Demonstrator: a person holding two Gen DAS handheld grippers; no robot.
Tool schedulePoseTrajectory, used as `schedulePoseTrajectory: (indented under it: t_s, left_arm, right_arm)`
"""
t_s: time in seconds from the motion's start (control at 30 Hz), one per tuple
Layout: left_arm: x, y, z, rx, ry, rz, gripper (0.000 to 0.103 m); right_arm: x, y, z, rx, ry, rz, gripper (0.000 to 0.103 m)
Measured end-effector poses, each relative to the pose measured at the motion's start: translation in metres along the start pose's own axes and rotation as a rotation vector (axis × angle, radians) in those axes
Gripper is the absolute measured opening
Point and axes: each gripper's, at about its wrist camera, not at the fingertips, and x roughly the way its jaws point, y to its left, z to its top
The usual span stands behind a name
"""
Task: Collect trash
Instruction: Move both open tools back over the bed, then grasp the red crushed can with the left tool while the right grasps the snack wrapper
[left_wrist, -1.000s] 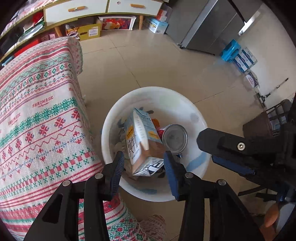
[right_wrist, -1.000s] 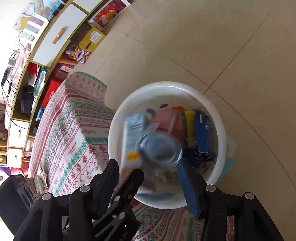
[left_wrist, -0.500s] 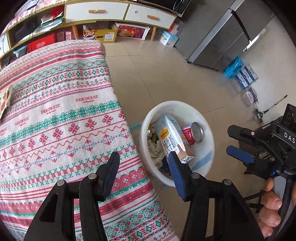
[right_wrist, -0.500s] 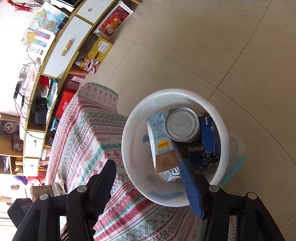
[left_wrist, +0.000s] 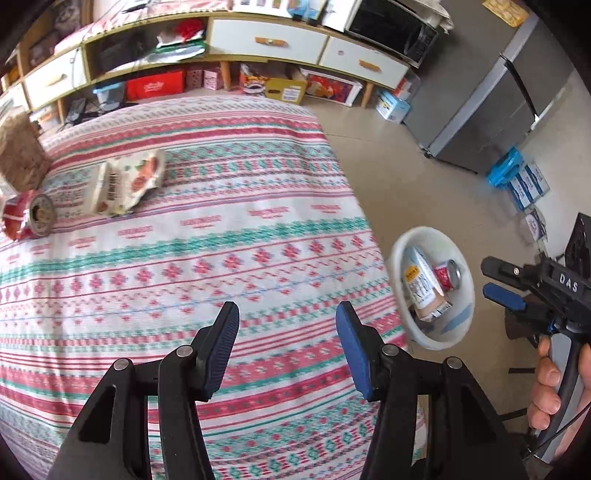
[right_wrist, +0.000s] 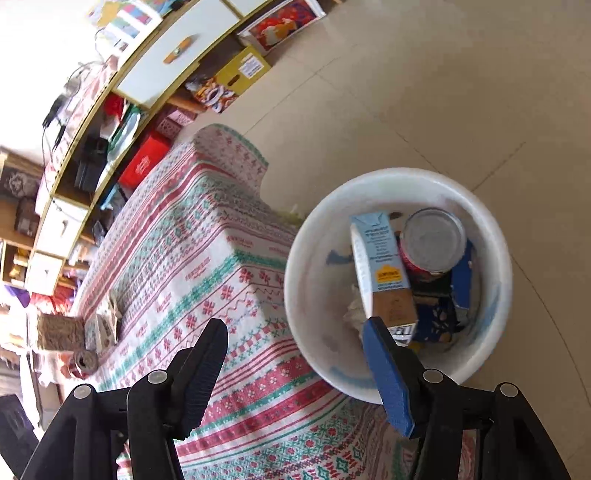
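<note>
Table (left_wrist: 229, 229) bore remaining trash: wrapper (left_wrist: 125, 184), likely light and crinkly, best pinched at an edge; can (left_wrist: 37, 216) rigid. Basin (right_wrist: 306, 258) held carton (right_wrist: 384, 273). Left gripper (left_wrist: 284, 347) stood apart, empty; right gripper (right_wrist: 295, 373) was opening, empty.

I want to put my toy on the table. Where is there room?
The patterned tablecloth is bare from the snack bag across to the edge by the white basin. The far left corner is crowded: snack bag, red can, brown block.
</note>
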Motion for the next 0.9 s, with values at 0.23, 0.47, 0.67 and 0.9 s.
schedulePoseTrajectory:
  t_s: [0.23,0.47,0.67,0.9]
  left_arm:
    - [-0.030,0.131,0.011,-0.176,-0.021,0.163,0.057]
    - [-0.049,0.241,0.027,-0.305,-0.065,0.208,0.059]
    - [-0.034,0.297,0.032,-0.581,-0.074,0.078,0.059]
    - [-0.019,0.318,0.043,-0.673,-0.139,0.015,0.059]
  right_arm:
    - [0.027,0.039,-0.016,-0.113,0.055,0.002,0.068]
    - [0.056,0.090,-0.033,-0.224,0.096,0.009,0.070]
    - [0.091,0.136,-0.036,-0.273,0.117,0.030,0.070]
    - [0.137,0.190,-0.041,-0.331,0.149,0.071,0.070]
